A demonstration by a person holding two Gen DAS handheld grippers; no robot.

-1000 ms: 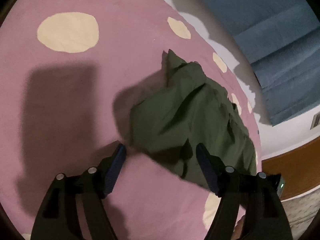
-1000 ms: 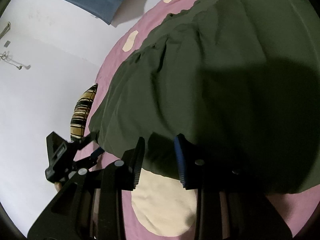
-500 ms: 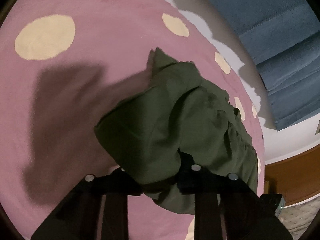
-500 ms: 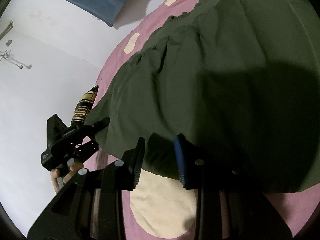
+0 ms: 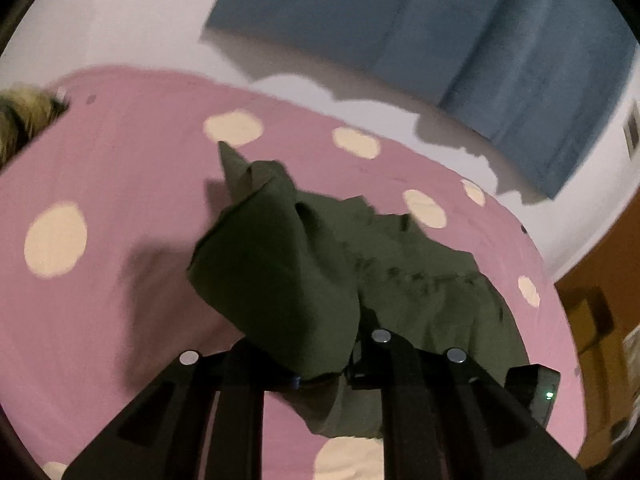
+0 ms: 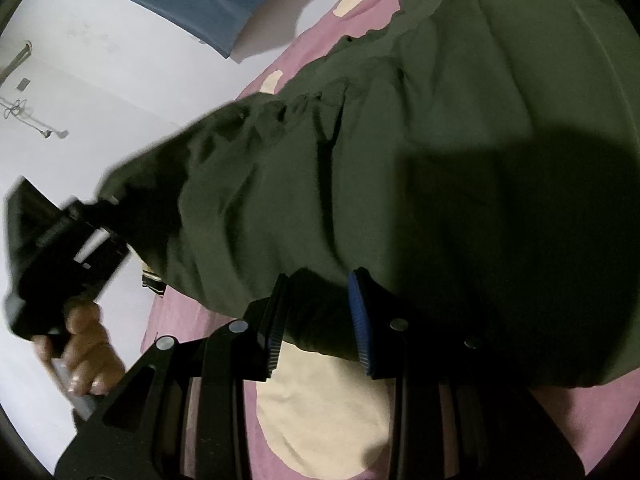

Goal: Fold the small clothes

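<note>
Lifted since a second ago, the left claw now carries a bunched fold of the green garment clear of the bed, where before it stood wide open over the cloth; its jaws are closed on that fold, which hides the tips. From the right wrist view the same left claw shows at the left edge, gripping a raised corner of the cloth, with the person's hand wrapped round its handle. The right claw has hardly shifted: its two blue-padded fingers stand a little apart with the near hem of the garment lying between them, and whether the pads actually press the cloth cannot be told. Beyond the claws, the rest of the garment lies crumpled on the pink bedspread with its cream dots. Further off a blue curtain hangs against the white wall, and a striped cushion peeks out under the lifted cloth.
</note>
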